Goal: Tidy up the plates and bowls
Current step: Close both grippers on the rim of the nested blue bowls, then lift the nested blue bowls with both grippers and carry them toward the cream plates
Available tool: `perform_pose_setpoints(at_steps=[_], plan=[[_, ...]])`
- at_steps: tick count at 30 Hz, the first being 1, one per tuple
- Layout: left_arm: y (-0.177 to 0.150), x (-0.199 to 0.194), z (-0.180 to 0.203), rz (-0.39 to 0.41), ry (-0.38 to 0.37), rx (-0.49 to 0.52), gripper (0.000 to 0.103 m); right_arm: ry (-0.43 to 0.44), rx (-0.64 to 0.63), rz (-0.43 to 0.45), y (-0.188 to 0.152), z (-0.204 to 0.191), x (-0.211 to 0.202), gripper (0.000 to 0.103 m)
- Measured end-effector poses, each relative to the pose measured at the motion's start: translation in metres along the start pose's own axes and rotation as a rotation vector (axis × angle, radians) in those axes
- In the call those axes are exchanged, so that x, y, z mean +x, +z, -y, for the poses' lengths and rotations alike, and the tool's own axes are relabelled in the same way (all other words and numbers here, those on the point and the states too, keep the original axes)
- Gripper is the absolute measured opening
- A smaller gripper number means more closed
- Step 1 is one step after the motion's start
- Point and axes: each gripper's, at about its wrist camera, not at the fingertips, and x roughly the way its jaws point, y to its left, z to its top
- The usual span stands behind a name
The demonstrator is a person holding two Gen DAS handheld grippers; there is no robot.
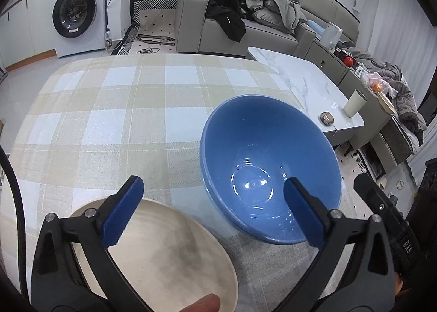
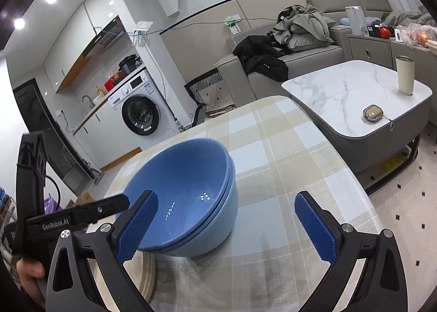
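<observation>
The blue bowls [image 2: 188, 200], apparently two or three nested, sit tilted on the checked tablecloth [image 1: 114, 110], beside the beige plate [image 1: 164, 252] at the near edge. The stack could slide or rock if nudged, since it leans. The left gripper [image 1: 213, 211] and right gripper [image 2: 226, 224] both stand spread wide, holding nothing, angled downward over the dishes.
</observation>
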Motion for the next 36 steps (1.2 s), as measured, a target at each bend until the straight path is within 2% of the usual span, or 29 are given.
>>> perform_pose_setpoints(at_steps=[8, 11, 12, 13, 17, 18, 20, 22, 27, 30, 36], plan=[[-0.002, 0.014, -0.012, -0.023, -0.033, -0.052, 0.101, 0.045, 0.051, -0.045, -0.006, 0.004, 0.019, 0.102], [-0.002, 0.019, -0.013, -0.036, -0.039, -0.047, 0.083, 0.069, 0.073, -0.064, -0.009, 0.005, 0.027, 0.091], [-0.002, 0.021, -0.013, -0.045, -0.044, -0.044, 0.074, 0.078, 0.075, -0.081, -0.01, 0.005, 0.031, 0.082], [-0.003, 0.023, -0.013, -0.047, -0.049, -0.045, 0.067, 0.085, 0.075, -0.09, -0.011, 0.005, 0.033, 0.078], [-0.004, 0.025, -0.005, -0.043, -0.09, -0.016, 0.05, 0.081, 0.074, -0.081, -0.012, 0.006, 0.035, 0.077], [-0.005, 0.026, -0.002, -0.045, -0.089, -0.004, 0.044, 0.084, 0.074, -0.082, -0.012, 0.006, 0.035, 0.073], [-0.006, 0.026, 0.004, -0.042, -0.065, 0.011, 0.042, 0.079, 0.074, -0.083, -0.013, 0.006, 0.036, 0.071], [-0.007, 0.027, 0.006, -0.037, -0.052, 0.017, 0.041, 0.087, 0.075, -0.089, -0.013, 0.007, 0.037, 0.062], [-0.008, 0.025, 0.008, -0.036, -0.039, 0.031, 0.038, 0.103, 0.051, -0.091, -0.014, 0.003, 0.038, 0.055], [-0.009, 0.024, 0.01, -0.036, -0.03, 0.045, 0.038, 0.126, 0.036, -0.09, -0.015, -0.001, 0.037, 0.055], [-0.011, 0.023, 0.013, -0.036, -0.014, 0.056, 0.038, 0.113, 0.01, -0.084, -0.016, -0.007, 0.035, 0.055]])
